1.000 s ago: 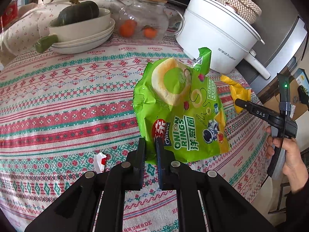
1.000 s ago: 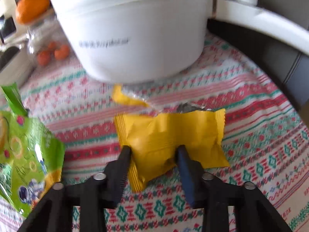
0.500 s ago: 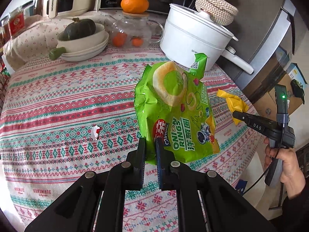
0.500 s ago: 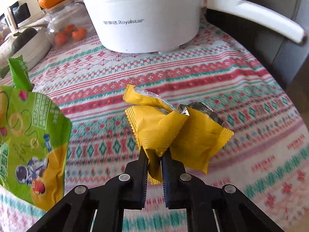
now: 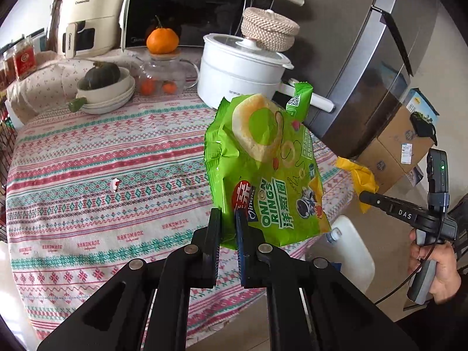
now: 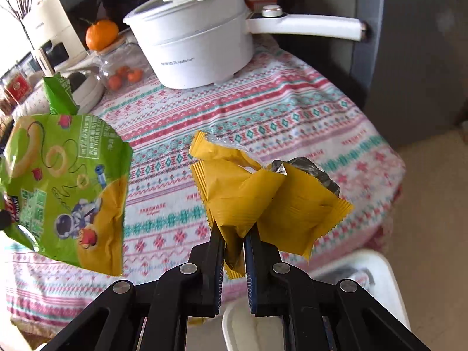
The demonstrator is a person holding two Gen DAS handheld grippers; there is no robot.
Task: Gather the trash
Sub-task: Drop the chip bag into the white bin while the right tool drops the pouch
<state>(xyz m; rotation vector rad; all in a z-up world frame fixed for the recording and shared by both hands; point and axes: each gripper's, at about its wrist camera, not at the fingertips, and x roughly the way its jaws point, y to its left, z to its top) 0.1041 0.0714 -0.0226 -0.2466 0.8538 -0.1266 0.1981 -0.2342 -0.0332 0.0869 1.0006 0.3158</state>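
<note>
Two grippers: we held one black two-finger tool in each hand, and both carried trash above the table.
Left gripper (image 5: 227, 219): we had its jaws pinched tight on the lower edge of the crinkled green onion-ring snack bag (image 5: 266, 169), which stood upright in the air over the near right part of the table.
Right gripper (image 6: 234, 234): we had its jaws clamped on the bottom fold of the crumpled yellow foil-lined wrapper (image 6: 263, 201); the jaws had just been closing, with the wrapper between them.
Yellow wrapper, seen from the left: we saw it at the tip of the right tool, beyond the table's right edge, with a hand (image 5: 433, 266) on the grip.
Green bag, seen from the right: we saw it hanging at the left, well apart from the wrapper.
Table: we saw a round top under a striped red, teal and white patterned cloth (image 5: 87, 158).
Scrap: we saw a small white and red bit of paper (image 5: 115, 183) lying alone on the cloth.
Behind: we saw a white lidded electric pot with a long handle (image 6: 199, 44) standing on the far side.
Below: we saw a white plastic bin (image 6: 377, 269), partly hidden by the right tool's fingers.
</note>
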